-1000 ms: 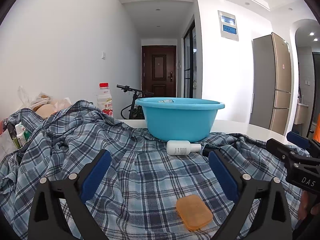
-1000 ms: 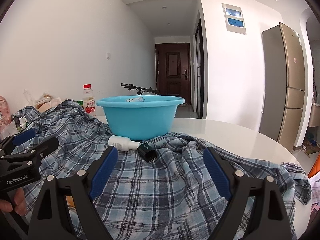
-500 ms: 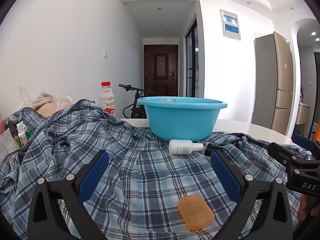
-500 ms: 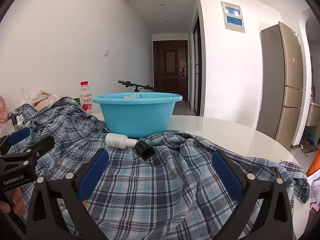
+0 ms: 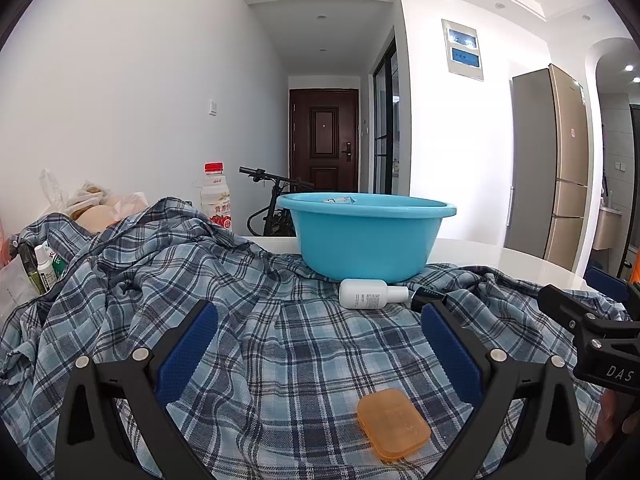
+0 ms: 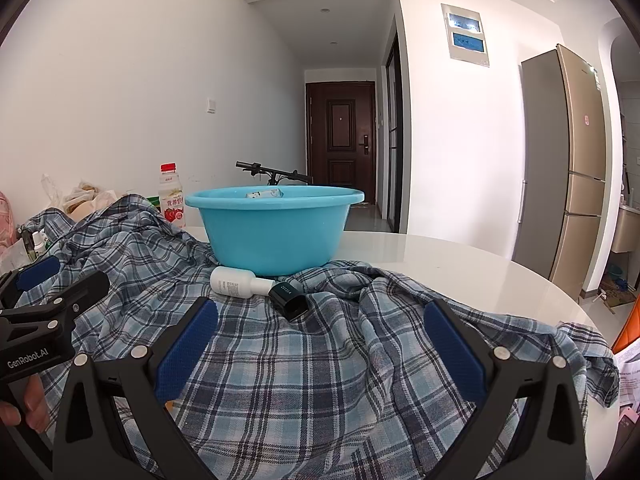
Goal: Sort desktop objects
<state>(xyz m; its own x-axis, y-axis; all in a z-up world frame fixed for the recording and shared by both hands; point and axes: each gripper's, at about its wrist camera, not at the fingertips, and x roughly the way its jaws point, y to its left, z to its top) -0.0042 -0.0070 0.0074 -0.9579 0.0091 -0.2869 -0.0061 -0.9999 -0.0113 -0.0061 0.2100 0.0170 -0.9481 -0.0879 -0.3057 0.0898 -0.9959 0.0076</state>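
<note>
A blue plaid shirt (image 5: pixel 248 312) covers the white round table (image 6: pixel 460 256). A blue basin (image 5: pixel 366 236) stands at the back with a small packet in it. In front of it lie a white bottle (image 5: pixel 366 294) and a black cap-like piece (image 6: pixel 289 297). An orange soap-like bar (image 5: pixel 392 424) lies on the shirt near my left gripper (image 5: pixel 320 348), which is open and empty. My right gripper (image 6: pixel 320 344) is open and empty too, above the shirt; the bottle (image 6: pixel 236 282) lies ahead of it.
A red-capped drink bottle (image 5: pixel 216 196) stands at the back left. Bags and small bottles (image 5: pixel 44 268) crowd the left edge. A fridge (image 6: pixel 568 168) and a hallway with a bicycle (image 5: pixel 276 200) lie beyond the table. Papers (image 6: pixel 628 376) lie at the right edge.
Both grippers have drawn back and risen slightly. The right gripper's fingers have spread wider. No object has moved.
</note>
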